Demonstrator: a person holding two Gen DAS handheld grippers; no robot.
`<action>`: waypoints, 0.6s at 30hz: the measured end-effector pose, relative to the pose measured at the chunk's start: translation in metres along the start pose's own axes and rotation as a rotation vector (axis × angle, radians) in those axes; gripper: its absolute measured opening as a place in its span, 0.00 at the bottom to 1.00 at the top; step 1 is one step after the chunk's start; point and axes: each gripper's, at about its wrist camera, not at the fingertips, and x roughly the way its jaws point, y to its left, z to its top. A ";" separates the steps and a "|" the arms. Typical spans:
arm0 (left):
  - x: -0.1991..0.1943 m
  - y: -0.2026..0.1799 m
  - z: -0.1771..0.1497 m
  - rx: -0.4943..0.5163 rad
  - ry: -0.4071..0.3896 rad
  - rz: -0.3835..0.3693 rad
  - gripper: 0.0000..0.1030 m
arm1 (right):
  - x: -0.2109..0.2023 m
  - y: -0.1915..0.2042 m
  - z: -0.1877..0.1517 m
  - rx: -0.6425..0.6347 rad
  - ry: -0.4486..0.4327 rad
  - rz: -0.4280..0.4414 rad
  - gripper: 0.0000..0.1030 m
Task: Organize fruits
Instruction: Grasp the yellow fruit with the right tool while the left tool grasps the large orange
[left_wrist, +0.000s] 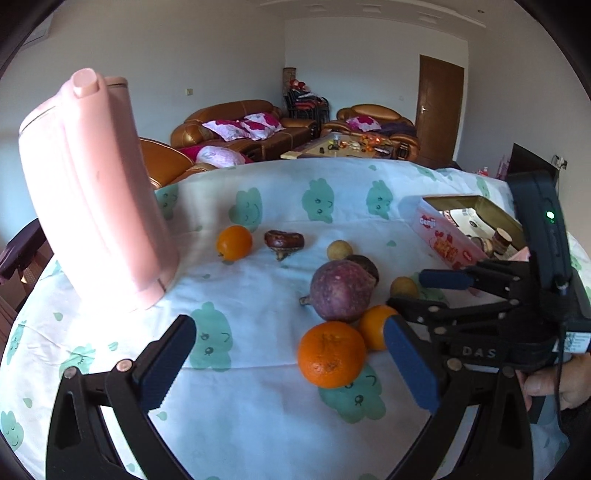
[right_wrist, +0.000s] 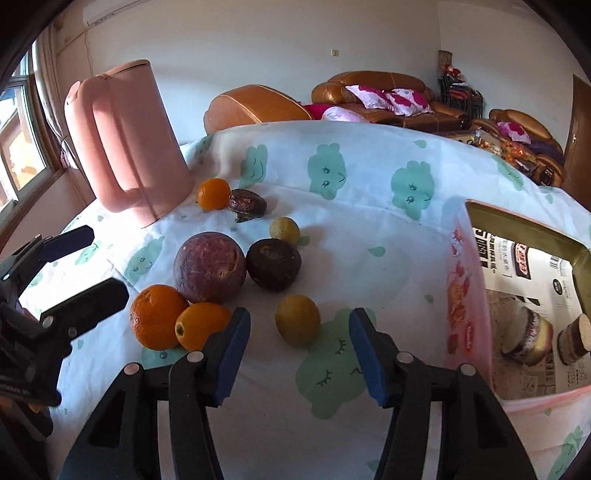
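Small yellow fruit (right_wrist: 297, 319) at lower centre, probably light, firm and rolling: grip across middle with right gripper (right_wrist: 299, 354), now spread and empty.

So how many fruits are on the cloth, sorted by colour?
Orange: 3
Yellow: 2
Purple or dark: 3
Total: 8
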 end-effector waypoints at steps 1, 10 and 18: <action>0.002 -0.003 -0.001 0.014 0.015 -0.009 1.00 | 0.004 0.001 0.000 0.000 0.018 -0.006 0.56; 0.017 -0.017 -0.007 0.084 0.084 0.006 0.86 | 0.000 0.003 -0.001 -0.012 -0.001 -0.023 0.27; 0.032 -0.019 -0.007 0.105 0.092 0.056 0.79 | -0.022 -0.002 -0.013 0.038 -0.054 0.028 0.27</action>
